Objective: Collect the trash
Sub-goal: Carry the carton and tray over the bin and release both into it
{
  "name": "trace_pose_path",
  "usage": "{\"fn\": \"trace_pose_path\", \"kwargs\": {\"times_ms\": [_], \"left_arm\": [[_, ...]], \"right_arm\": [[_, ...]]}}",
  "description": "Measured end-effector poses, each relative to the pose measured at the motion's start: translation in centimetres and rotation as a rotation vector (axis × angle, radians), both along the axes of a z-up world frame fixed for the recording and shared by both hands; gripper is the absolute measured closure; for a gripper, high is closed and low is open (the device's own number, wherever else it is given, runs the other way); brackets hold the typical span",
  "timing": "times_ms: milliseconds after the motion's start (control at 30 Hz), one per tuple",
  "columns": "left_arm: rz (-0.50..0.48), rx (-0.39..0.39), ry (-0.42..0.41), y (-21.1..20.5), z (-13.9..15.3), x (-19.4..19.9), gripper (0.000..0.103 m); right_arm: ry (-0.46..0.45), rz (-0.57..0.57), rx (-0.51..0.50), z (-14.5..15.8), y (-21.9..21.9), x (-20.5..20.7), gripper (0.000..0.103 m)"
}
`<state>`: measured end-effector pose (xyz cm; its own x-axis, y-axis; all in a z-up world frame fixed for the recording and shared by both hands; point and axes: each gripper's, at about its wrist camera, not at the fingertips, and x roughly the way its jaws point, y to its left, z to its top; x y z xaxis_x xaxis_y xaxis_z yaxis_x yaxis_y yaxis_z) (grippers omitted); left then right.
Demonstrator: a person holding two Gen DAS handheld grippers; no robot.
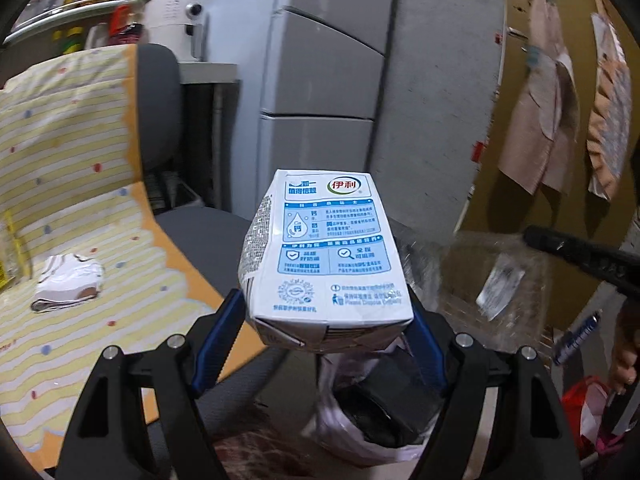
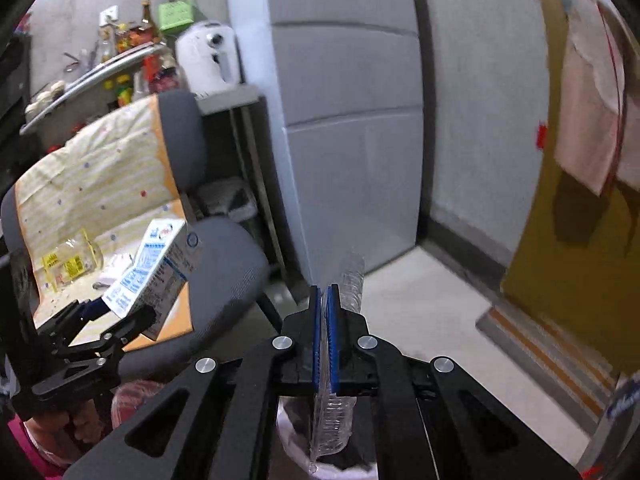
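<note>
While the left gripper (image 1: 326,312) clamped a milk carton (image 1: 324,252), the right gripper (image 2: 325,300) pinched a flattened plastic bottle (image 2: 352,280) over the bin bag (image 1: 360,440).

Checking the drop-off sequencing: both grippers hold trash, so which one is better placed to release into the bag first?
Probably the right gripper: its flattened plastic bottle already hangs into the white bag. The left gripper holds the milk carton higher, above the bag's edge.

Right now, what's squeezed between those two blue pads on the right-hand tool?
A flattened clear plastic bottle, pinched between the right gripper pads, hanging over the white trash bag. The right wrist view shows it.
</note>
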<state>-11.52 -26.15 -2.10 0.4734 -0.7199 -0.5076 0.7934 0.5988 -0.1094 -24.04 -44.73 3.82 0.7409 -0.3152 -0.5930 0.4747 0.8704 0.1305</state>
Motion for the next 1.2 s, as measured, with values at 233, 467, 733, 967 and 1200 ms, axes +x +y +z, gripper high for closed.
{"fn": "trace_pose_path", "kwargs": {"times_ms": [233,467,733,967,1200], "left_arm": [[0.01,0.027,0.025,-0.8,-0.8,0.4,0.028],[0.021,0.05,0.028,-0.9,-1.3,0.6,0.028],[0.017,0.064,0.059,-1.9,-2.4,1.0,0.028],[-0.032,0.096,0.072,-3.7,-4.1,0.3,0.028],[-0.091,0.101,0.047,-6.0,-6.0,-1.4,0.028]], "right_arm": [[0.143,-0.017,0.157,-6.8,-2.3,0.5,0.099],[0.285,-0.028,0.303,-15.2,-3.8,2.3,0.099],[0.389,-0.114,0.224,-21.9,-6.2,2.6,0.098],[0.342,-0.158,0.272,-21.6,-9.0,0.6,0.083],[0.186,-0.162,0.191,-16.0,-9.4,-1.5,0.08]]}}
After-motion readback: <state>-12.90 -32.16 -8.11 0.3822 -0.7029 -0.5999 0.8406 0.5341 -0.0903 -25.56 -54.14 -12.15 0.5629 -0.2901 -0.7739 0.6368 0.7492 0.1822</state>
